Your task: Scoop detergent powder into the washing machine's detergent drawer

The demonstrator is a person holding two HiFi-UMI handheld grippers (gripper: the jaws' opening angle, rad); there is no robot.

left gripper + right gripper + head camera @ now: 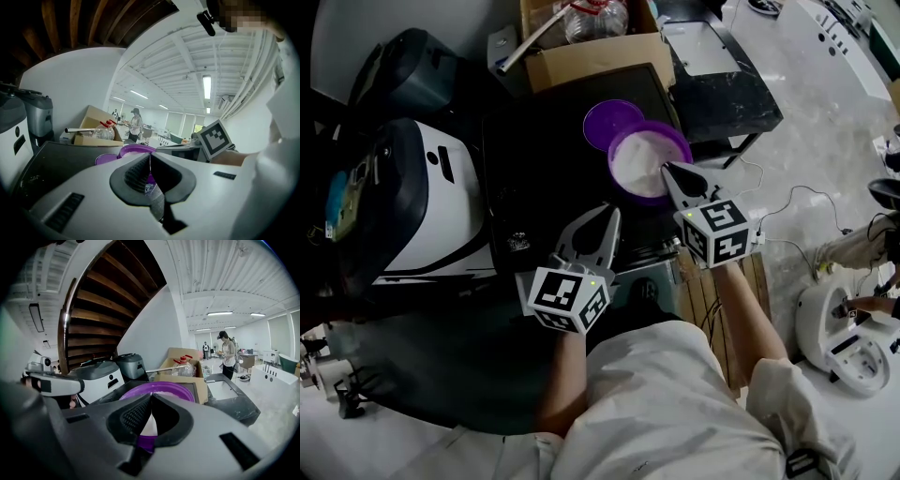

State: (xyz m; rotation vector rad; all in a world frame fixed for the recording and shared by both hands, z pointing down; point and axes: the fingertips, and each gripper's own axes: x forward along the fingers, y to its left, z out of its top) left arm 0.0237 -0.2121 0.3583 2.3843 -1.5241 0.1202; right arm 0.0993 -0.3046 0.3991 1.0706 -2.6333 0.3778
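A purple tub (pixel 642 161) holding white detergent powder (pixel 639 169) stands on the black washing machine top (pixel 544 159). Its purple lid (pixel 612 120) lies just behind it. My right gripper (pixel 667 171) is shut with nothing in it, and its tip sits at the tub's near rim. From the right gripper view the tub (pixel 157 389) fills the space right past the shut right gripper (pixel 151 397). My left gripper (pixel 609 217) is shut and empty, hovering over the machine's front edge, left of the tub. In the left gripper view, the left gripper (pixel 150 157) faces the tub (pixel 136 151).
A cardboard box (pixel 591 47) with plastic bottles stands behind the machine. A white and dark appliance (pixel 422 206) sits to the left. A black table (pixel 717 80) is at the right, a wooden pallet (pixel 722 300) and cables below it. A greyish part (pixel 645 286) juts out at the machine's front.
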